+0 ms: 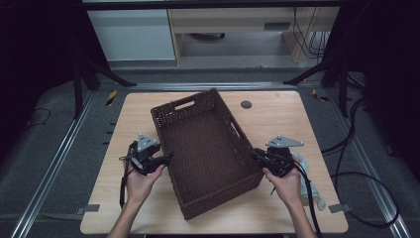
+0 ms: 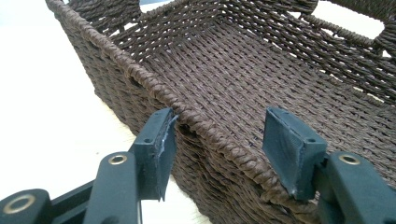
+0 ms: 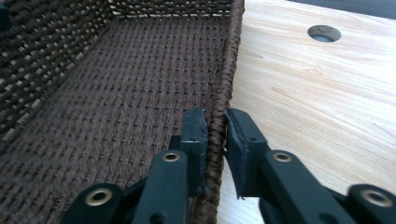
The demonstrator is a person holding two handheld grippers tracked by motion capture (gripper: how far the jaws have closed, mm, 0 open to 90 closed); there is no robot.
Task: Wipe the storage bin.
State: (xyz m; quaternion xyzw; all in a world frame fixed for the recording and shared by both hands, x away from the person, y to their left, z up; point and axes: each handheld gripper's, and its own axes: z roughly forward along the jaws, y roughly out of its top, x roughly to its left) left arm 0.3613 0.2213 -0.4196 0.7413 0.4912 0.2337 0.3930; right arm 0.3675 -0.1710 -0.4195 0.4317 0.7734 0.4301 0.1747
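Observation:
A dark brown woven basket (image 1: 218,198) stands slantwise in the middle of the wooden table (image 1: 277,119), with nothing in it. My left gripper (image 1: 167,156) is at its left long wall. In the left gripper view the gripper (image 2: 219,140) straddles the braided rim of the basket (image 2: 243,60), one pad outside and one inside, with a gap on the inner side, so it is open. My right gripper (image 1: 257,153) is at the right long wall. In the right gripper view the gripper (image 3: 215,126) is shut on the basket (image 3: 116,93) rim, pads pressed on both sides.
A round cable hole (image 1: 246,104) lies in the tabletop behind the basket, also in the right gripper view as the hole (image 3: 324,33). A pale crumpled item (image 1: 307,168) lies by my right hand near the table's right edge. Black cables (image 1: 376,188) trail on the floor at right.

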